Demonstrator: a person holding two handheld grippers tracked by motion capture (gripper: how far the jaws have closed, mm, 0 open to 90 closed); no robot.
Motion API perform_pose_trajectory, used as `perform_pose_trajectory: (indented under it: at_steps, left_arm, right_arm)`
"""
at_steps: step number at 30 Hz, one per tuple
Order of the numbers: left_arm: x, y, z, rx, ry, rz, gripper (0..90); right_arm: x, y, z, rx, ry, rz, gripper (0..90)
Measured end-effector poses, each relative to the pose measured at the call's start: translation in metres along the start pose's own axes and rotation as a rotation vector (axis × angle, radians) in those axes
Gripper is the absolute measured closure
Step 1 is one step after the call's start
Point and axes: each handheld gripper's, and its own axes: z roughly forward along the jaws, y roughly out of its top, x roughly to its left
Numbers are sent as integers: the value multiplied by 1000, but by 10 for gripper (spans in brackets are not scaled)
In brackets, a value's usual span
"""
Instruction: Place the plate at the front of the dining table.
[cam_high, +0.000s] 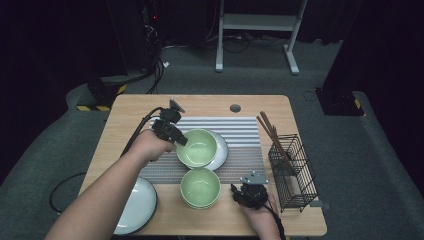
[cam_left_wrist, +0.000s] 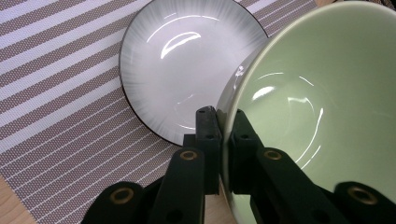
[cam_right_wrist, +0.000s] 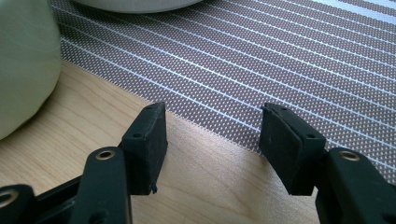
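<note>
Spare plate: a white plate is sitting at the near left corner of the table, partly under the person's forearm.
Left claw: the left claw is pinching the rim of the far green bowl, one pad inside and one outside the wall, as the left gripper view is showing.
Far green bowl: it is hanging tilted over a white plate on the striped mat, seemingly lifted off it.
Handling: glazed ceramic is looking stiff, smooth and breakable, and moderately heavy for a one-sided grip; a rim pinch is likely letting it swing, so holding deep on the wall is safest.
Near green bowl: a second green bowl is resting on the mat's near edge, well apart from the lifted one.
Right claw: the right claw is standing spread, holding nothing, low over the table just beside that bowl.
Basket: a wire basket with chopsticks is standing at the right.
</note>
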Motion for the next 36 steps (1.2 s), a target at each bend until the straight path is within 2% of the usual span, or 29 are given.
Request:
perform_pose_trajectory:
  at_steps: [3,9,13,18,36]
  left_arm:
    - [1,1,1,-14,6,0,850]
    - [1,7,9,-11,4,-9,850]
    - [4,10,12,-24,-4,-34,850]
    - [7,12,15,-25,-2,-46,850]
    - [19,13,30,-21,-13,-90,849]
  right_arm:
    - [0,0,0,0,0,-1,413]
    - [0,0,0,-1,0,-3,411]
    - [0,0,0,0,1,-4,411]
    - [0,0,0,-2,2,-6,409]
    - [0,0,0,-2,5,-5,415]
